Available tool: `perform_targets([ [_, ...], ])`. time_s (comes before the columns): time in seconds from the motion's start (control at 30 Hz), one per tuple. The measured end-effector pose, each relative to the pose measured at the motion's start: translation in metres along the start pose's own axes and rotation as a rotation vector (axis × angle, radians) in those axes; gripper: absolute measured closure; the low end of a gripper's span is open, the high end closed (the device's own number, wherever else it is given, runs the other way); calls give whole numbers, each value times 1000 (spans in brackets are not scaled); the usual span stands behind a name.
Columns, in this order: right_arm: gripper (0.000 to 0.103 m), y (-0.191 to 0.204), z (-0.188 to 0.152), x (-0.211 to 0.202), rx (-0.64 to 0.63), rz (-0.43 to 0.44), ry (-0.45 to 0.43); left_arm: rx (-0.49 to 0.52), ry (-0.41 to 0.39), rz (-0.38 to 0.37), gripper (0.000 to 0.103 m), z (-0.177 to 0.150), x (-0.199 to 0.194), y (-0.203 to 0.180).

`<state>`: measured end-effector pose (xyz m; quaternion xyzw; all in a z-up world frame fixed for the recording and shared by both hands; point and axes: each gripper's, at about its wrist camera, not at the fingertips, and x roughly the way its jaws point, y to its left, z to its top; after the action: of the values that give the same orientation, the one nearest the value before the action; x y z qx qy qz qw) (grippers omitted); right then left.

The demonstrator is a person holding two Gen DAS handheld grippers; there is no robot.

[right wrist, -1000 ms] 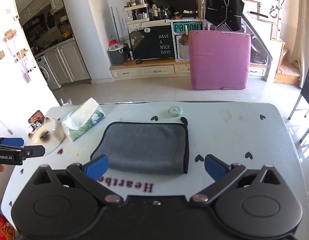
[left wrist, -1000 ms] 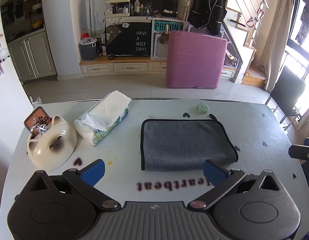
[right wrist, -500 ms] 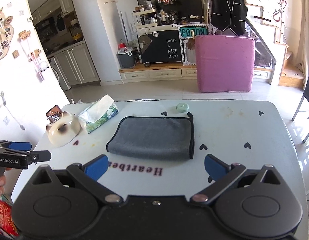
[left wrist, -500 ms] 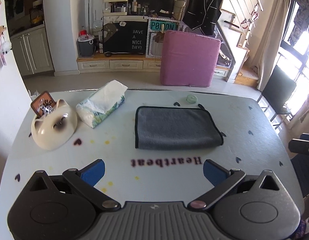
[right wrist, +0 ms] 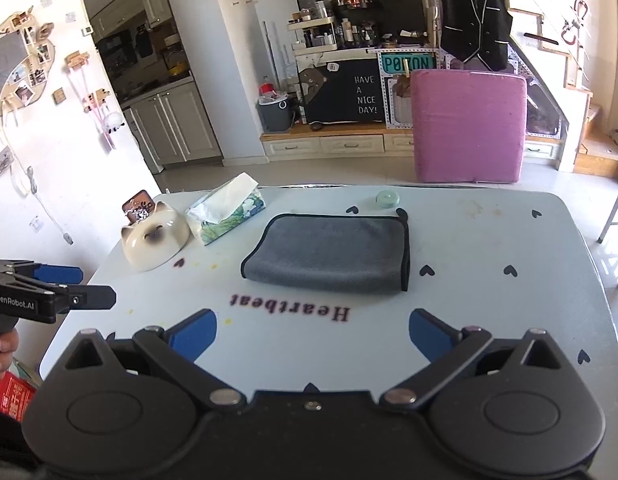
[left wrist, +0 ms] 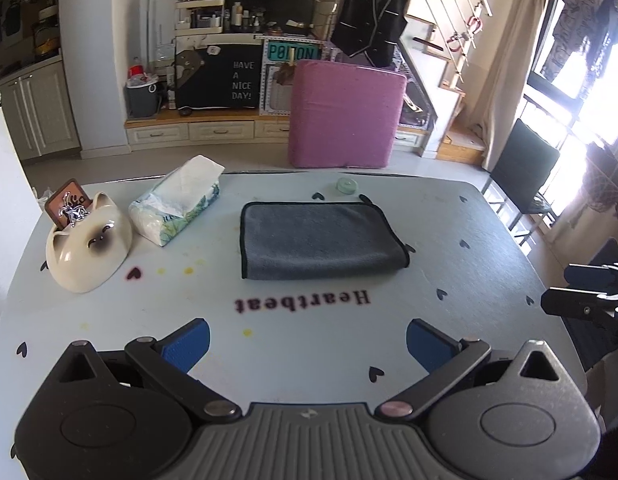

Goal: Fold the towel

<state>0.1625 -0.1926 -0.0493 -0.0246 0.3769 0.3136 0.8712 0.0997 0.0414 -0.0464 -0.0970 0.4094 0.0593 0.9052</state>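
A grey towel with black trim (left wrist: 321, 246) lies folded into a flat rectangle in the middle of the white table (left wrist: 469, 280); it also shows in the right wrist view (right wrist: 329, 252). My left gripper (left wrist: 307, 344) is open and empty, held above the table's near edge, well short of the towel. My right gripper (right wrist: 313, 334) is open and empty too, also back from the towel. Each gripper shows at the edge of the other's view.
A cat-shaped ceramic bowl (left wrist: 89, 248) and a tissue pack (left wrist: 177, 206) sit left of the towel. A small green round lid (left wrist: 346, 185) lies behind it. A pink cushion (left wrist: 345, 114) and a dark chair (left wrist: 523, 172) stand beyond the table.
Both grippers have pulled back and up from the towel, so it looks smaller and farther. The towel has not moved. Both jaws stayed open.
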Motion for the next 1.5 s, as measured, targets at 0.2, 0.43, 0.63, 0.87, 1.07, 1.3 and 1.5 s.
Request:
perform_targets([
  [0.2,1,5,-7,-14,-40,5,-4,-2,8,-29,0,-9,-5,-1],
  [0.43,1,14,-13,-26,-62,23,-12,6,22,-60,0,-19,-10,-3],
  [0.63,1,15,-19,-27,-39,23,-7,27,32,-69,0,-24,-13,-6],
  [0.87,1,17,-25,-29,-28,18,1,30,31,-77,0,-27,-15,-8],
  [1.07,1,16,-28,-27,-19,35,6,22,34,-96,0,-30,-16,-9],
  [1.3,1,18,-34,-25,-33,34,7,2,32,-97,0,-33,-17,-7],
  [1.5,1,18,-36,-25,-34,37,5,-3,31,-100,0,-34,-17,-7],
])
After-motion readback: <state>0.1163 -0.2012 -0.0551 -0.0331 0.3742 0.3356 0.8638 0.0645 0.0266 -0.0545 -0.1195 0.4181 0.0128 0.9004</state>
